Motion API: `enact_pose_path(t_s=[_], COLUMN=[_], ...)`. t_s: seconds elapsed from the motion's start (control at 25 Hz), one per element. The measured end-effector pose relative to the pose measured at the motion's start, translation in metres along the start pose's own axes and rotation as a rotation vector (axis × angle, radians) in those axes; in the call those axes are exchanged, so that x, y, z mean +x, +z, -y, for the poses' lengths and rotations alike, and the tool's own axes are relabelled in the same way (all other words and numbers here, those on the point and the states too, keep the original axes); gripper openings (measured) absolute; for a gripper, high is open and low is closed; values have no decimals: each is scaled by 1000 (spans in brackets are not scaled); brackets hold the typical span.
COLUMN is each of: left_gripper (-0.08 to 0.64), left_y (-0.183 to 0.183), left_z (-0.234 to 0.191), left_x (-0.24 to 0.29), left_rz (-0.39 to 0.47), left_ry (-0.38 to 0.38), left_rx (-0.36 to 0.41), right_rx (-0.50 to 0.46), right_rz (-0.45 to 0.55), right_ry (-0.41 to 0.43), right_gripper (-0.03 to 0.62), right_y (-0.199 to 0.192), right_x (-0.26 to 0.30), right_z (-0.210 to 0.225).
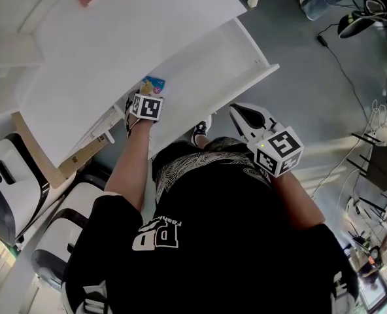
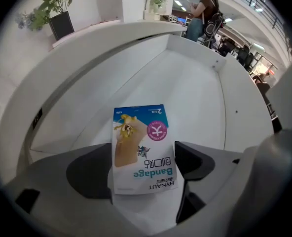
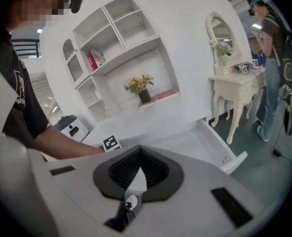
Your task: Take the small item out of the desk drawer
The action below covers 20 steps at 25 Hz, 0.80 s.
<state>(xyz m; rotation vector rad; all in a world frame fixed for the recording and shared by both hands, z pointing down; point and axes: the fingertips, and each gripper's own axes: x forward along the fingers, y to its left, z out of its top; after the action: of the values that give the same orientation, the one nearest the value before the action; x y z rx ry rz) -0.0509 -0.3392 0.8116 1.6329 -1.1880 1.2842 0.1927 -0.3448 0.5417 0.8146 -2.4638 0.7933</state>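
Jaws of the left gripper (image 2: 143, 168) stand wide apart, gripping nothing, with a flat bandage packet (image 2: 142, 147) lying between them. The packet reads "HYNAUT Bandage", upside down in the left gripper view, with Korean lettering, a round pink badge, cartoon figures and a blue band. It lies on the floor of the open white desk drawer (image 2: 195, 88), toward its left end. The right gripper (image 3: 136, 169) is clenched and empty.
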Motion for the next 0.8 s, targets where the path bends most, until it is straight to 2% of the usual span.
enact_pose_path(t_s=[0.32,0.8], left_gripper=[408,411], left_y=[-1,-2], left_z=[-5,-3], left_x=[11,10], left_rz=[-62,-58], left_ry=[-7,-6], left_rx=[-52,-42], right_rx=[15,21], right_rz=[3,10], right_ry=[-8,-15], right_gripper=[9,9], right_y=[-2,-3], right_x=[0,2], right_z=[5,-4])
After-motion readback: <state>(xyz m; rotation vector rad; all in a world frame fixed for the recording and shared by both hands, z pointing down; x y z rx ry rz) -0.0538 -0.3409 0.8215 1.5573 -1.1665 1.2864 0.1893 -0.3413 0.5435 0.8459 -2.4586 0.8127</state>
